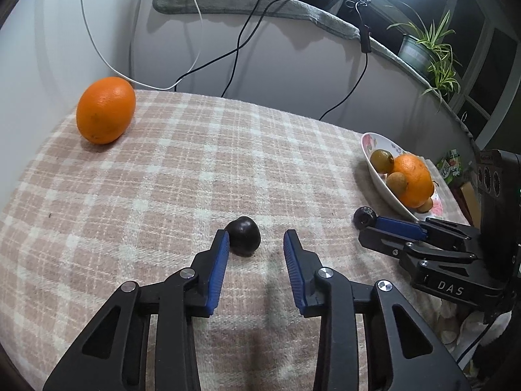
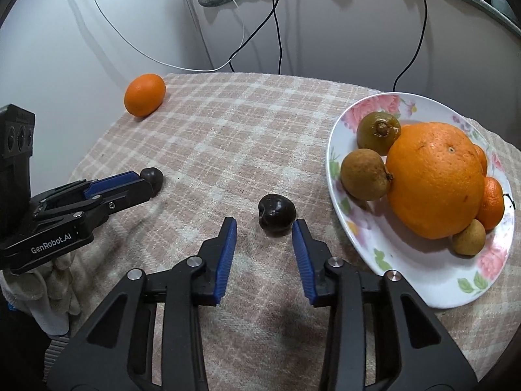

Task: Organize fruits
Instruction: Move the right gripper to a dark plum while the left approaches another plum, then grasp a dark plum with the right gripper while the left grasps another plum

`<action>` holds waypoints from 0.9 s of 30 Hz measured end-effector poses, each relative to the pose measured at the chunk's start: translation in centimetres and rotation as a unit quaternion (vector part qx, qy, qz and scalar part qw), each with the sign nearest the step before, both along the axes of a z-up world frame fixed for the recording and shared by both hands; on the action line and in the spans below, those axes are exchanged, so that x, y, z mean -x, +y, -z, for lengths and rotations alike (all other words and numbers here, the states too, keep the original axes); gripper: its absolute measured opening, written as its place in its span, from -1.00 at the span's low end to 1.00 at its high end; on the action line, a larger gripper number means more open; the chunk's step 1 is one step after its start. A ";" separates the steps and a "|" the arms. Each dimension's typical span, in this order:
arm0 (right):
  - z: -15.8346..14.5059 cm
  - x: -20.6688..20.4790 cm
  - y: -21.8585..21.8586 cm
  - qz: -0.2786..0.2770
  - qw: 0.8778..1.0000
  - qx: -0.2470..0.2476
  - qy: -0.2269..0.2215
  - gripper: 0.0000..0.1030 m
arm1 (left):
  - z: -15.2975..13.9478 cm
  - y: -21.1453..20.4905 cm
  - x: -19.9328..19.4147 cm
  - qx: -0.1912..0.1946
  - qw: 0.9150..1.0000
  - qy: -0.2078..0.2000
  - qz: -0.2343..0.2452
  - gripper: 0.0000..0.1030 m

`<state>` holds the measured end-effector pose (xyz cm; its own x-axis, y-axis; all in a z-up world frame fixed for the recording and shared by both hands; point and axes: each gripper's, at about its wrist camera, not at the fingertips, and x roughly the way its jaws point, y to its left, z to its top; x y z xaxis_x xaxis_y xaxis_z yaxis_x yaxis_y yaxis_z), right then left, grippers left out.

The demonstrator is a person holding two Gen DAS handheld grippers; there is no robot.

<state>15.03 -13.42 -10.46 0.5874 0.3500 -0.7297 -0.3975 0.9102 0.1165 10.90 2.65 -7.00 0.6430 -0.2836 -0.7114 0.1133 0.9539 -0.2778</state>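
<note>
Checked cloth table (image 2: 228,123), cables behind. Both grippers open: left gripper (image 1: 255,238) at one dark fruit (image 1: 243,236), right gripper (image 2: 263,228) at other (image 2: 276,215) beside plate (image 2: 335,176). Lone orange (image 1: 105,109) near far-left edge. Risk: round fruit squirts from pads, rolls off.

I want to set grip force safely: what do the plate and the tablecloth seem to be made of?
The plate looks like glazed ceramic or porcelain: a glossy white surface with printed pink flowers and a thin hard rim, though melamine can't be ruled out. The tablecloth looks like soft woven fabric, matte, with a fuzzy plaid weave and wrinkles.
</note>
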 end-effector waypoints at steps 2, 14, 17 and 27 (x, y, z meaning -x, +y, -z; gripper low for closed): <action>0.0 0.0 0.3 0.001 1.000 0.010 -0.005 -0.29 | 0.0 0.0 -0.1 0.000 1.000 0.000 0.000 -0.37; 0.5 -0.5 2.1 0.015 0.997 0.074 -0.021 -0.41 | 0.3 0.3 -0.2 0.005 1.000 -0.004 -0.002 -0.48; 0.5 -0.7 2.2 0.020 0.996 0.081 -0.024 -0.51 | 0.3 0.3 -0.2 0.008 1.000 -0.005 0.000 -0.51; 0.4 -0.7 2.1 0.022 0.997 0.073 -0.029 -0.53 | 0.2 0.7 -0.1 0.016 1.000 -0.011 -0.002 -0.76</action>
